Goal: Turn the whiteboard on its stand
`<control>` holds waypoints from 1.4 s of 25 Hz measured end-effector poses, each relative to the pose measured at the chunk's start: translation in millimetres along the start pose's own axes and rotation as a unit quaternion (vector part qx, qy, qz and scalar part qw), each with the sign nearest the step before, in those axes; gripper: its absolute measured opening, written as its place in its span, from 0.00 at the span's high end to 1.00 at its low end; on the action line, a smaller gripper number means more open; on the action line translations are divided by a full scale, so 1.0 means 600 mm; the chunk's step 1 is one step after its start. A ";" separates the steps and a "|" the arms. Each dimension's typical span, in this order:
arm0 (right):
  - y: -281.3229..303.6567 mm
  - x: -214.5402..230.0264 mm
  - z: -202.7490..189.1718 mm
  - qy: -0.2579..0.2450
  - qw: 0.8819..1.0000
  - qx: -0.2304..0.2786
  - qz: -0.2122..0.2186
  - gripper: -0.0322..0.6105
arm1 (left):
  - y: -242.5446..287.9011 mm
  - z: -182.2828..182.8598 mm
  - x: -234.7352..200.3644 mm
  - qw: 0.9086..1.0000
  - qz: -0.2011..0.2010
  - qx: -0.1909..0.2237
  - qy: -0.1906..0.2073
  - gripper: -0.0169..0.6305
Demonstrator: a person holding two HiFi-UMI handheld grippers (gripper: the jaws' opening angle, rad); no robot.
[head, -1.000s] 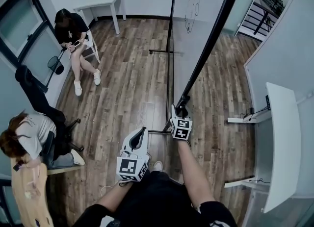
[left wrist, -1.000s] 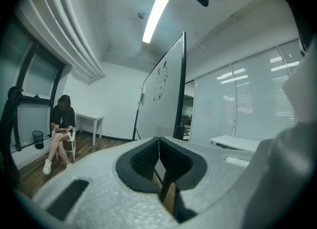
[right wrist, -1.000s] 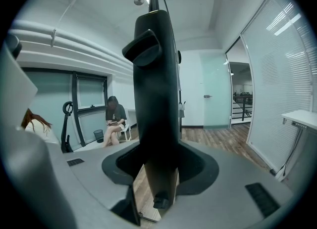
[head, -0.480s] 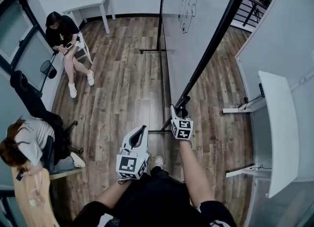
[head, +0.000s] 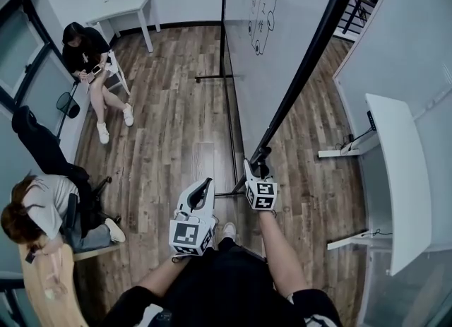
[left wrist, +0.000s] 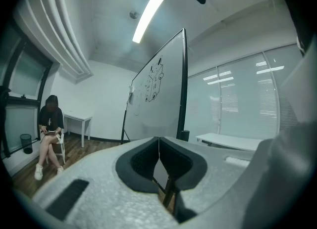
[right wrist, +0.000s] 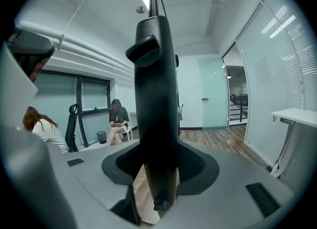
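Over wood floor ahead, whiteboard tilted on its stand, black frame edge clamped tight in right gripper, left gripper closed on nothing just beside; probably stiff, bulky, free-pivoting, panel face slick, so best held by rigid frame edge, not face.

The whiteboard stands ahead, its near edge gripped in the right claw. The left claw hangs just left of it. A seated person is over on the far left, and a worktop is off to the right.
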State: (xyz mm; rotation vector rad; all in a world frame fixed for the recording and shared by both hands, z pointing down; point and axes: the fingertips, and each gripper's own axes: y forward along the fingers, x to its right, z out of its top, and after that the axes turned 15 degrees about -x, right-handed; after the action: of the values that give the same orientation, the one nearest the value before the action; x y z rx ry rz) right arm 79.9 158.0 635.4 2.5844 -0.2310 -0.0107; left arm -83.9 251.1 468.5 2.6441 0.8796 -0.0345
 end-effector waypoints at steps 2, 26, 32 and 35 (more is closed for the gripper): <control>-0.016 -0.001 -0.010 0.000 1.000 -0.001 0.001 0.66 | -0.004 0.001 0.007 1.000 -0.002 0.002 0.002 0.95; -0.113 -0.009 -0.062 0.027 0.999 -0.038 0.005 0.65 | 0.001 -0.009 0.041 0.999 -0.034 -0.011 0.001 0.95; -0.167 -0.011 -0.060 0.062 0.997 -0.046 0.009 0.66 | 0.007 -0.017 0.036 0.999 -0.034 -0.017 -0.001 0.95; -0.198 -0.021 -0.045 0.067 0.997 -0.036 0.012 0.66 | 0.005 -0.021 0.034 0.999 -0.036 -0.019 -0.004 0.95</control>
State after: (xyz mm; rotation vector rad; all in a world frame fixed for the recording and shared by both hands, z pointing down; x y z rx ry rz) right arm 88.2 274.0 596.5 2.4981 -0.2071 0.1597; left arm -66.5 264.9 478.3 2.5755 0.9624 -0.0445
